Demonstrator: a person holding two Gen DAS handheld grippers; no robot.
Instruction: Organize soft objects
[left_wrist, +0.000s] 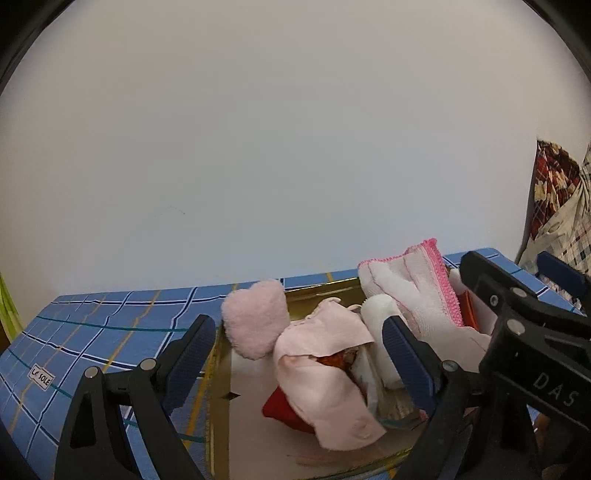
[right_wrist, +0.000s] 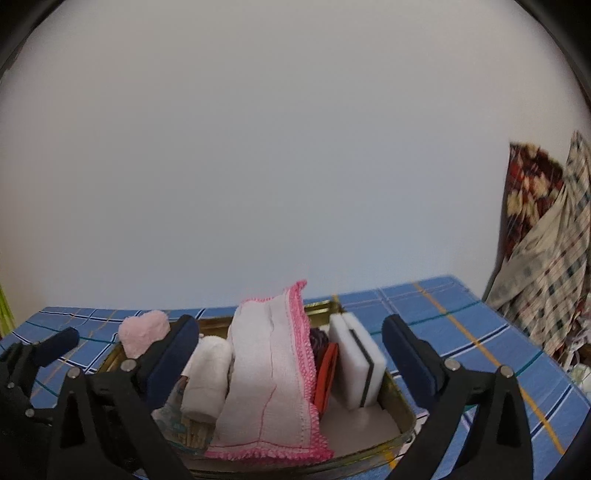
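right wrist alone shows the white sponge (right_wrist: 356, 363); both hand-held grippers (left_wrist: 299, 354) (right_wrist: 291, 354) gape empty.

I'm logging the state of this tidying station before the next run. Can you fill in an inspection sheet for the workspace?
Surface: blue checked tablecloth, bare around the tray.
Job's things: gold-rimmed tray holding a white cloth with pink edging, a fluffy pink heart, a pale pink cloth, a white roll, a white sponge block and a red item.
Clutter: nothing seen on the tablecloth outside the tray.
Grippers: left gripper open; right gripper open; nothing held, fingers over the tray.
Cables: nothing seen.
Surroundings: plain pale wall; patterned fabrics piled at the right.
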